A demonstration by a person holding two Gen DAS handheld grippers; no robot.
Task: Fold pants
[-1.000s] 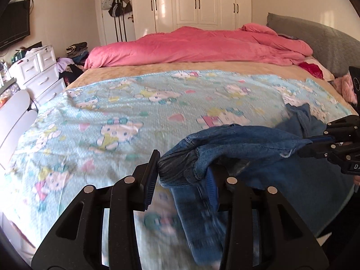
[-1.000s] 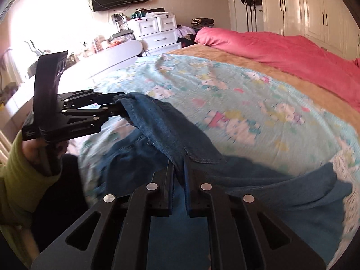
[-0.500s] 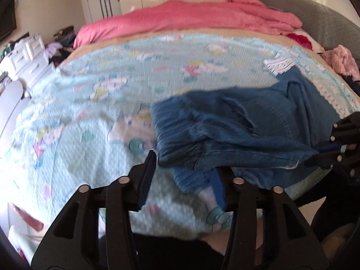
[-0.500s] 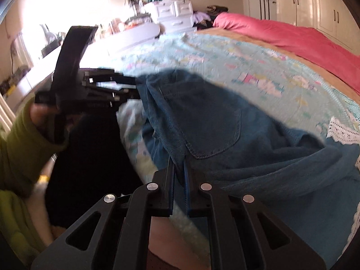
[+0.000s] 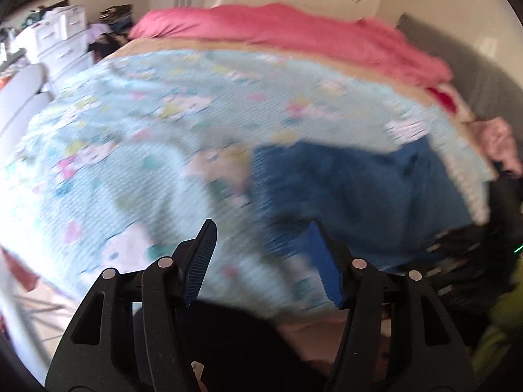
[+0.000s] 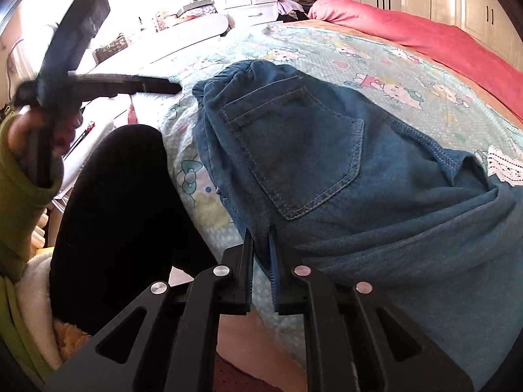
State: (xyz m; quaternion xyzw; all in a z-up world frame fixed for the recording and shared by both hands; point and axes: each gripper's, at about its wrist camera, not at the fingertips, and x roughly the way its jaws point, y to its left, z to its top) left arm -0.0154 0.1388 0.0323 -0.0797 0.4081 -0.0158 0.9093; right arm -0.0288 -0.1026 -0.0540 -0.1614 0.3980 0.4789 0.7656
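My left hand-held gripper point(image 5: 261, 254) is matte black plastic, with two triangular finger frames with cut-out windows and four round silver rivets across the knuckles. Its finger pads are ribbed and blue point(image 5: 322, 261). My right hand-held gripper point(image 6: 261, 261) is built the same way: black frames, silver rivets, ribbed blue pads. Seen from the right wrist, the left one has a tall black handle block above its body. I wear an olive-green sleeve point(image 6: 16, 176) that ends at the wrist, and black trousers point(image 6: 121, 215) cover my leg.
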